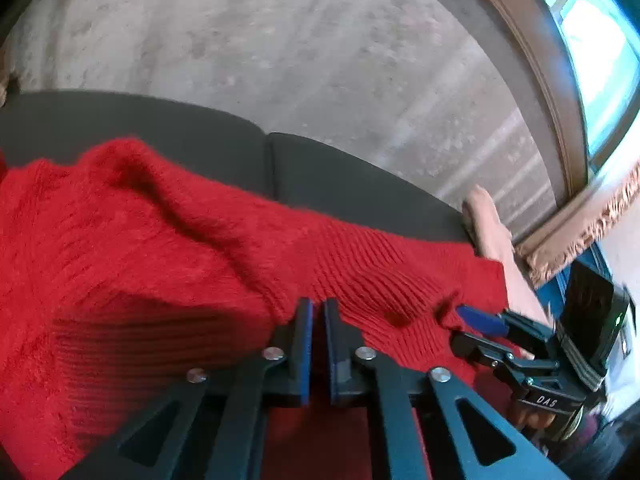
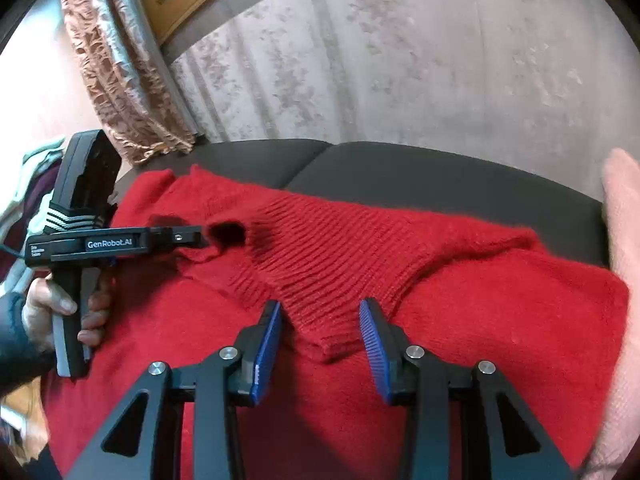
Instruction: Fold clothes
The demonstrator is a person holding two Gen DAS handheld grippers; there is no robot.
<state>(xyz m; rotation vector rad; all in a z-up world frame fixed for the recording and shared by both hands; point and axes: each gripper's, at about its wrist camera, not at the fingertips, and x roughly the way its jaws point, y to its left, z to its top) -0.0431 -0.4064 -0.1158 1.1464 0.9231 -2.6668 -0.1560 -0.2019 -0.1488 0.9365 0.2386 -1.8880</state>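
One red knit sweater (image 2: 400, 280) is spread over the seat of a dark grey sofa (image 2: 440, 176) – two seat cushions are seen, w/ one seam between them. Ribbed knit runs across the middle of the garment; fuzzier plain knit lies to either side. A ribbed sleeve end w/ cuff lies on top of the body, pointing toward the right-wrist camera.

Two grippers are in view, each w/ two blue-padded fingers.

Left gripper (image 1: 318, 312): jaws are brought almost together, only a thin slit left between the pads. The tips are set at a fold of the sweater; in the right-wrist view its tips (image 2: 202, 236) are seen touching a small raised bunch of knit. Whether cloth is actually pinched can't be told. One hand (image 2: 68, 308) w/ a dark sleeve is wrapped round its handle.

Right gripper (image 2: 320, 320): jaws are partly apart, approx. a third of the way. The ribbed cuff lies between the two pads but is not pressed by either – nothing is held.

One pale pink garment (image 2: 620, 240) is laid at the sofa's edge, touching the sweater. One patterned curtain (image 2: 112, 60) and one wood window frame (image 2: 176, 4) are seen behind, by a grey patterned wall (image 2: 400, 60).
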